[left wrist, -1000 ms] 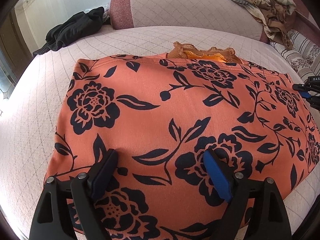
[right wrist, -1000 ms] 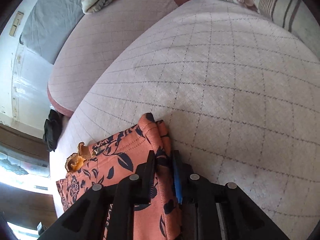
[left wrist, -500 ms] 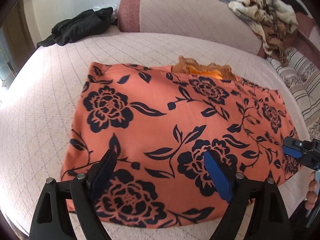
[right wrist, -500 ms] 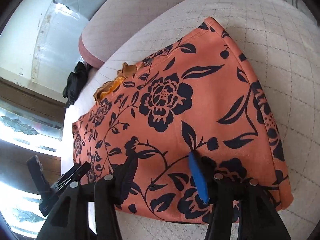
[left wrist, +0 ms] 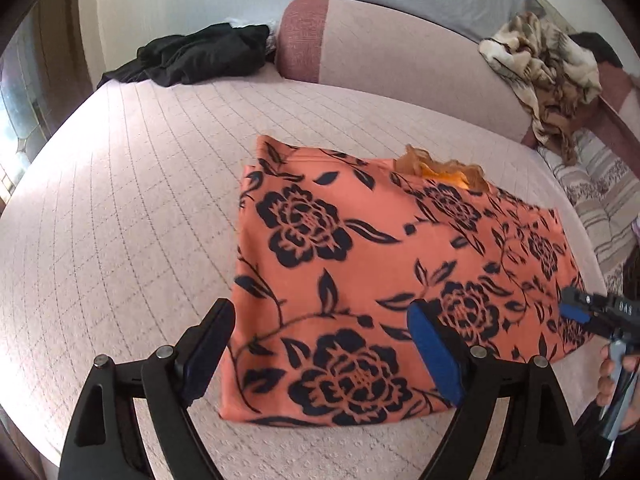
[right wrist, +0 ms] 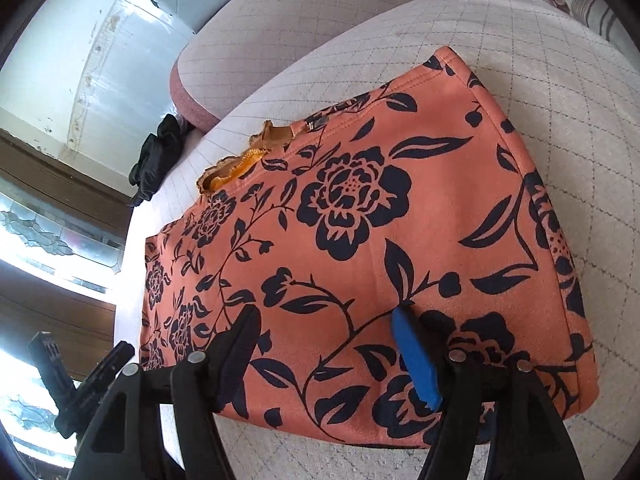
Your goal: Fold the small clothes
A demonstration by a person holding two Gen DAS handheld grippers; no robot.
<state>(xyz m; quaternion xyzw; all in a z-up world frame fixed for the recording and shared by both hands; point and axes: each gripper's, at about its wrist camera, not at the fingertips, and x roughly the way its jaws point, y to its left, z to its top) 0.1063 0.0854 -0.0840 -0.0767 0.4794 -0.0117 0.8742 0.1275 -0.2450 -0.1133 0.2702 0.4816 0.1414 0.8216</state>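
An orange garment with black flowers [left wrist: 380,272] lies folded flat on the quilted bed [left wrist: 120,220]; it fills the right wrist view [right wrist: 380,240]. An orange lace trim [left wrist: 440,168] pokes out at its far edge, also in the right wrist view [right wrist: 240,160]. My left gripper [left wrist: 320,344] is open and empty, above the garment's near left corner. My right gripper [right wrist: 324,344] is open and empty, above the garment's near edge; it shows at the right of the left wrist view [left wrist: 592,312].
A black garment [left wrist: 192,56] lies at the bed's far left. A padded headboard [left wrist: 400,52] runs along the back with a patterned cloth [left wrist: 548,68] heaped on it. Striped pillows [left wrist: 600,200] sit at the right. A window [right wrist: 40,240] lies beyond the bed.
My right gripper let go of the garment's edge, opened and pulled back. My left gripper drew back and to the left. The garment stays flat.
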